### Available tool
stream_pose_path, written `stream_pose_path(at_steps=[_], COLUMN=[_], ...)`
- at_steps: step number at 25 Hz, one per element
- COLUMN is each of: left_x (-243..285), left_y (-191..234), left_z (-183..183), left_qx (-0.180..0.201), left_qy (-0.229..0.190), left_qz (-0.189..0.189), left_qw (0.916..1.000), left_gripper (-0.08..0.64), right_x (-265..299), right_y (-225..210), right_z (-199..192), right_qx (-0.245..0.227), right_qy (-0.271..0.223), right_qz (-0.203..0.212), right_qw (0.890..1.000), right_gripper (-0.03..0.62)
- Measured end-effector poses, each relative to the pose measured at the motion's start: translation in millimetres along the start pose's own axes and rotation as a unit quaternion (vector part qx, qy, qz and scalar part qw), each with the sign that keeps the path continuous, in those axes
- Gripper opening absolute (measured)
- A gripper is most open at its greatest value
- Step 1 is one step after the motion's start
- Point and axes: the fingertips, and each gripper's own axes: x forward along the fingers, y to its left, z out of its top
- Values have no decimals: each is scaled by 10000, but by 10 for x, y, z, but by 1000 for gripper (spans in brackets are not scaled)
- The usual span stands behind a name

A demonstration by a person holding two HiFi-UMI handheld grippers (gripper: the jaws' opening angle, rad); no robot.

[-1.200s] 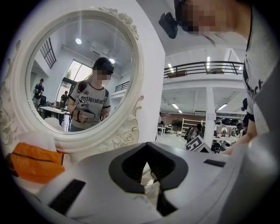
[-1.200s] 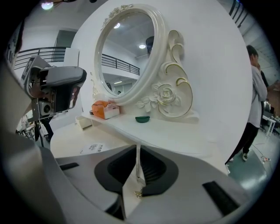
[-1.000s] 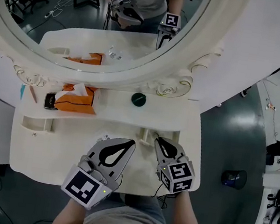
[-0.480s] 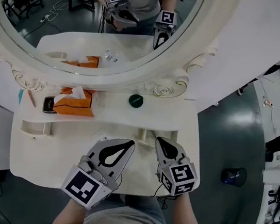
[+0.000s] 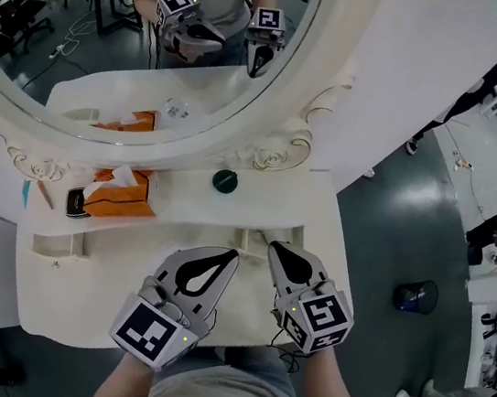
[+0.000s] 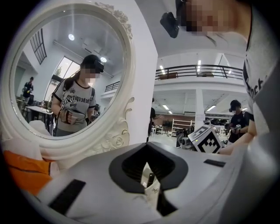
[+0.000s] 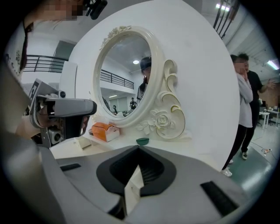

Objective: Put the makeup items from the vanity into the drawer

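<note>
The small dark-green round jar point(image 5: 224, 180) sits at the back of the white table point(image 5: 315, 214), ahead of my 2 grippers. My left gripper point(image 5: 232, 254) and right gripper point(image 5: 272, 246) are closed, empty, about equally near.

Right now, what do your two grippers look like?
The left gripper and right gripper are both grey, pointed shells with a black teardrop-shaped centre. Each carries a cube of black-and-white square markers and a small green light.

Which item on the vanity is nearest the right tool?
The dark green round one, alone by the mirror base; orange box and black case sit far left.
</note>
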Motion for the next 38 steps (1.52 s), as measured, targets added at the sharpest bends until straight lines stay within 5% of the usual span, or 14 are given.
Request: stream_pose_path(at_steps=[18, 38], left_x=[204, 321], left_y=[-269, -508], left_z=[74, 149], left_qx=[165, 431], left_qy=[40, -161], left_qz=[-984, -1555], left_qw=[9950, 9868], left_gripper=[18, 17], right_x=[-507, -958], right_y=[125, 262], right_z=[518, 827], right_qx=[146, 212], right_qy=[-842, -1534], right_qz=[-489, -735], right_qw=[9951, 9852], right_gripper=[14, 12])
